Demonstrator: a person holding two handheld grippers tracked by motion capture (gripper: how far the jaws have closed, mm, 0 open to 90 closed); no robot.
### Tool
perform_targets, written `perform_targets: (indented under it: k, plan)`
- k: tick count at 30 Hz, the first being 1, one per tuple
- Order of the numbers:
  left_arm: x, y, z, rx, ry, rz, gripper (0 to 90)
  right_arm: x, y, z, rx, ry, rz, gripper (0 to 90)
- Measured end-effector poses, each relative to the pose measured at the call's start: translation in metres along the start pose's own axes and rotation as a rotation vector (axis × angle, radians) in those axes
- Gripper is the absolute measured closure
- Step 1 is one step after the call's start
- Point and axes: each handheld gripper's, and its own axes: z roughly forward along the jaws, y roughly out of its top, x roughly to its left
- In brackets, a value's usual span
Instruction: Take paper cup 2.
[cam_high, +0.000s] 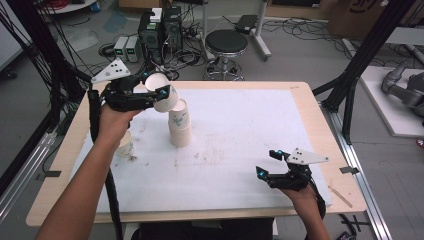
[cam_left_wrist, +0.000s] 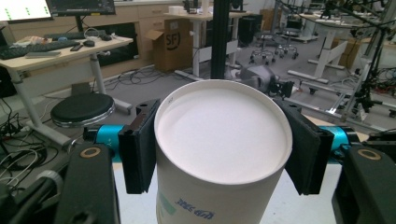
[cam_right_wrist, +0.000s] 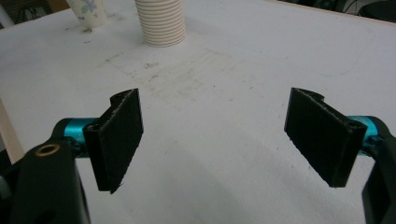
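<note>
Paper cup (cam_left_wrist: 219, 140) clamped between left hand-held gripper (cam_left_wrist: 219, 154) jaws, tilted.

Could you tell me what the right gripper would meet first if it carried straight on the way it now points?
Probably the stack of paper cups: the open right gripper has bare white table cover ahead until then, though depth is uncertain.

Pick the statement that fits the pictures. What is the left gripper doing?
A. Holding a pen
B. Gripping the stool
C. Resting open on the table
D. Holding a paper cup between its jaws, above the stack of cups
D: the left gripper has its jaws pressed on both sides of a white paper cup, raised beside the stack of cups.
</note>
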Motion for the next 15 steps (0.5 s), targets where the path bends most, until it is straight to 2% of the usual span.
perform_targets:
  k: [7, 10, 15]
  plan:
    - [-0.009, -0.013, -0.019, -0.022, -0.037, -0.011, 35.8, 0.001, 0.001, 0.001, -0.002, 0.005, -0.005, 19.9]
    - [-0.014, -0.021, -0.027, -0.036, -0.05, -0.026, 35.9, 0.002, 0.001, 0.001, -0.001, 0.003, -0.004, 19.9]
    - [-0.022, -0.037, -0.035, -0.032, -0.082, -0.031, 35.7, 0.002, 0.002, 0.002, 0.0, -0.001, -0.004, 19.9]
